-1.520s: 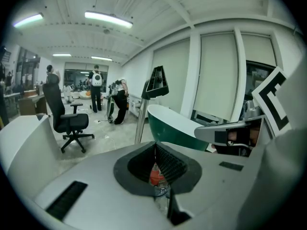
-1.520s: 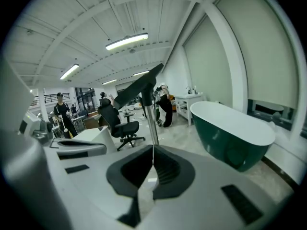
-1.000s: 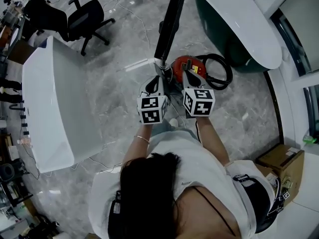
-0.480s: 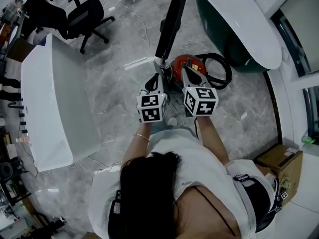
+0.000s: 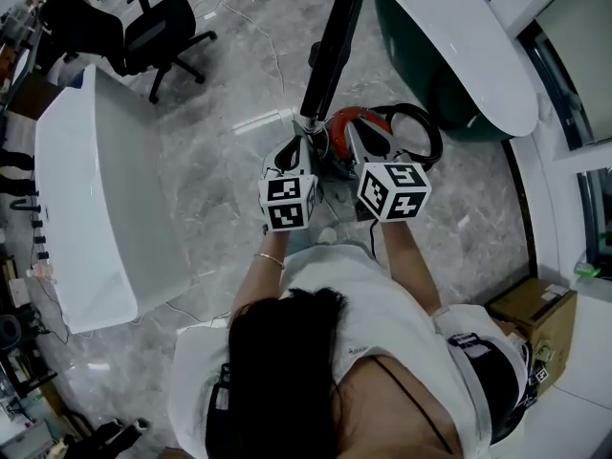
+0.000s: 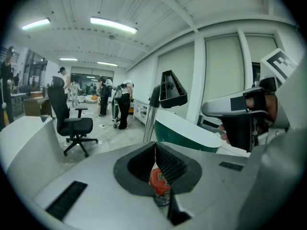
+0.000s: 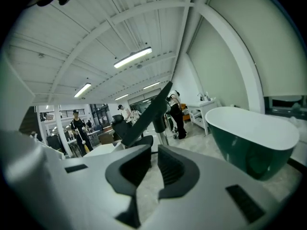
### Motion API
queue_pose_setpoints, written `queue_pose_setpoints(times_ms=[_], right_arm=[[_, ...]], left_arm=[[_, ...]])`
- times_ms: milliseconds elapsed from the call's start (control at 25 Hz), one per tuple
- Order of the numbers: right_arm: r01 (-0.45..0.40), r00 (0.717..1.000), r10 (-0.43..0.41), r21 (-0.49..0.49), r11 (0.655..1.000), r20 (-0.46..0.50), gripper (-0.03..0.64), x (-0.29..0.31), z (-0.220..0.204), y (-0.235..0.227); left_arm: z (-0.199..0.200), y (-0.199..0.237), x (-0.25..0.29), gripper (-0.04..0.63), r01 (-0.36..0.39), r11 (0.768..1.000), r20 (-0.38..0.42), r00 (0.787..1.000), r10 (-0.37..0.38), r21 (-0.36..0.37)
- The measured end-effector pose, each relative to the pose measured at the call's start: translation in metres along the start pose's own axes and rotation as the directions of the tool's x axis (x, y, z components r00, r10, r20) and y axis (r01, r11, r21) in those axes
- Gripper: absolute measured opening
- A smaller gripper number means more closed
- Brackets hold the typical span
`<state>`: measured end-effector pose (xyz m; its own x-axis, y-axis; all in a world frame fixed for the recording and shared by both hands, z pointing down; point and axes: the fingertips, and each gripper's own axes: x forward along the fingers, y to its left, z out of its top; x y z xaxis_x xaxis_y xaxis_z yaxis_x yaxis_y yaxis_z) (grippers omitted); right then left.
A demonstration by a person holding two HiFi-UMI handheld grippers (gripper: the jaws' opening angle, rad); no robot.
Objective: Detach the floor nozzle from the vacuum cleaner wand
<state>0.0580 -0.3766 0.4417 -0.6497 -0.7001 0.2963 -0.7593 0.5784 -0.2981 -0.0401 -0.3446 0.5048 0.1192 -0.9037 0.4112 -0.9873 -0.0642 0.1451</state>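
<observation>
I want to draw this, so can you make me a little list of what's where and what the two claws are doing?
Floor nozzle: black, raised, on the end of the wand.
Left claw: shut on a red part just below the wand.
Right claw: slightly apart, nothing in it.
Vacuum body: red, on the floor, black hose beside it.
Around: white table, black chair, green tub.
</observation>
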Motion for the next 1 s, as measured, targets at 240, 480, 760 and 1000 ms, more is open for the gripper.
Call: queue_pose_setpoints(times_ms=[240, 480, 760, 1000], right_arm=[[-0.120, 0.993, 0.117, 0.097, 0.988, 0.032, 0.187, 0.015, 0.016, 0.015], [-0.190, 0.981, 0.185, 0.151, 0.970, 0.051, 0.246, 0.025, 0.033, 0.024], [-0.242, 0.969, 0.245, 0.276, 0.930, 0.026, 0.267, 0.045, 0.041, 0.027], [-0.274, 0.956, 0.292, 0.339, 0.900, -0.005, 0.272, 0.069, 0.041, 0.031]], left_arm=[[0.003, 0.016, 0.012, 0.005, 0.001, 1.000, -0.009, 1.000, -0.001, -0.004], [0.007, 0.027, 0.024, 0.005, 0.011, 1.000, -0.013, 1.000, -0.011, -0.004], [0.015, 0.034, 0.039, 0.005, 0.041, 0.999, 0.010, 0.999, -0.042, 0.013], [0.017, 0.039, 0.051, 0.005, 0.063, 0.998, 0.007, 0.998, -0.063, 0.009]])
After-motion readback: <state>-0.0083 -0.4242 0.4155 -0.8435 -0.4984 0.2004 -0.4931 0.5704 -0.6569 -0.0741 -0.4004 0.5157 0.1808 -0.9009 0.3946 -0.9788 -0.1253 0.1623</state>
